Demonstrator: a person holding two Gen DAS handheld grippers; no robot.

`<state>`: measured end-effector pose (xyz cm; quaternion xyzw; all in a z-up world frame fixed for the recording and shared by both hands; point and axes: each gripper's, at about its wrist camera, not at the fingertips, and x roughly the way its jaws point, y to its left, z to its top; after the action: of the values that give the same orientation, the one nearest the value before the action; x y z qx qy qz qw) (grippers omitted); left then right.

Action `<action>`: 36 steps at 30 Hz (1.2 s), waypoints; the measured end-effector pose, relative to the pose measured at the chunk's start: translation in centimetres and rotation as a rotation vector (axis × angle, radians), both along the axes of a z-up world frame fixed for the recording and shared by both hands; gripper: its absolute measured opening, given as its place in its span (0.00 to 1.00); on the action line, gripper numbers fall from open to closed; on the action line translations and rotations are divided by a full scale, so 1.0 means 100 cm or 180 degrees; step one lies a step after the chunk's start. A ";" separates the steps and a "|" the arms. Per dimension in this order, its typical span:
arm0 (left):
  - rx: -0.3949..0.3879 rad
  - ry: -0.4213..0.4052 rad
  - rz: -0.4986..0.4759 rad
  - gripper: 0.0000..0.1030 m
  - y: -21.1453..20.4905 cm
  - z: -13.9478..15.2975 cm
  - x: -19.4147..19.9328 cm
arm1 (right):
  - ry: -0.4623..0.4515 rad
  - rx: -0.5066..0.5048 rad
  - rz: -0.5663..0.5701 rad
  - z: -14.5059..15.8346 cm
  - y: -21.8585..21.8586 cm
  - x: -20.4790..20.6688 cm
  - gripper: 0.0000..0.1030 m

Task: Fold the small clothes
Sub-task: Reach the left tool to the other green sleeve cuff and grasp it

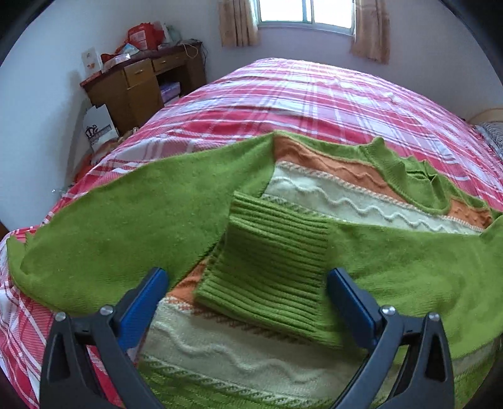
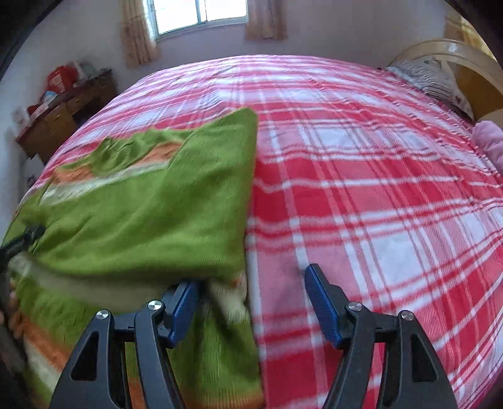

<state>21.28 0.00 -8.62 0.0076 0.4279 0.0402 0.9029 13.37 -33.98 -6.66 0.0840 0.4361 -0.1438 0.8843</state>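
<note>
A green knit sweater (image 1: pixel 119 226) with orange and cream bands lies on the red plaid bed (image 1: pixel 314 94). Both sleeves are folded across its front. The ribbed cuff (image 1: pixel 270 273) of one sleeve lies between the fingers of my left gripper (image 1: pixel 248 289), which is open and holds nothing. In the right wrist view the sweater (image 2: pixel 151 207) fills the left half, its folded right edge running down the middle. My right gripper (image 2: pixel 251 299) is open at that edge, its left finger (image 2: pixel 182 305) partly under the green cloth, its right finger over bare bedspread. The view is blurred.
A wooden desk (image 1: pixel 144 85) with red bags and boxes stands at the far left by the wall. A window with curtains (image 1: pixel 305 15) is at the back. A headboard and striped pillow (image 2: pixel 433 78) are at the far right, with a pink cloth (image 2: pixel 490 141) beside them.
</note>
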 end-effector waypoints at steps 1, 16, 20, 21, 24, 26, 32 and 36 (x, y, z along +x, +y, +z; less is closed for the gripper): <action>-0.0004 0.0002 -0.0001 1.00 0.000 0.000 -0.001 | -0.0003 0.0014 -0.0168 0.001 -0.009 -0.002 0.65; 0.0094 -0.0022 0.0000 1.00 -0.007 0.000 0.005 | -0.0354 0.0121 -0.0191 0.039 -0.005 -0.056 0.65; -0.0028 -0.0016 -0.0014 1.00 -0.002 0.001 0.002 | -0.0605 0.0179 0.0124 0.052 0.038 -0.030 0.59; -0.0051 -0.0021 -0.0019 1.00 0.000 0.002 0.000 | -0.0576 0.0182 0.0182 0.049 0.045 -0.019 0.57; 0.0039 -0.0003 -0.0138 1.00 0.008 0.006 -0.014 | -0.0391 0.0173 0.0194 0.027 0.058 0.001 0.56; 0.0024 -0.0051 -0.0183 1.00 0.019 0.010 -0.028 | -0.0231 0.0241 0.0211 0.003 0.060 0.005 0.56; -0.0295 -0.0210 0.0355 1.00 0.106 0.027 -0.061 | -0.0385 0.0030 0.0305 0.000 0.070 -0.005 0.59; -0.0543 -0.0448 0.1188 1.00 0.187 0.041 -0.073 | -0.0526 0.0228 0.0303 0.001 0.061 -0.011 0.59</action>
<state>13.98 18.66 -4.50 -0.1510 0.3597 0.1709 0.9048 12.31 -27.86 -6.57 0.1063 0.3701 -0.0785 0.9196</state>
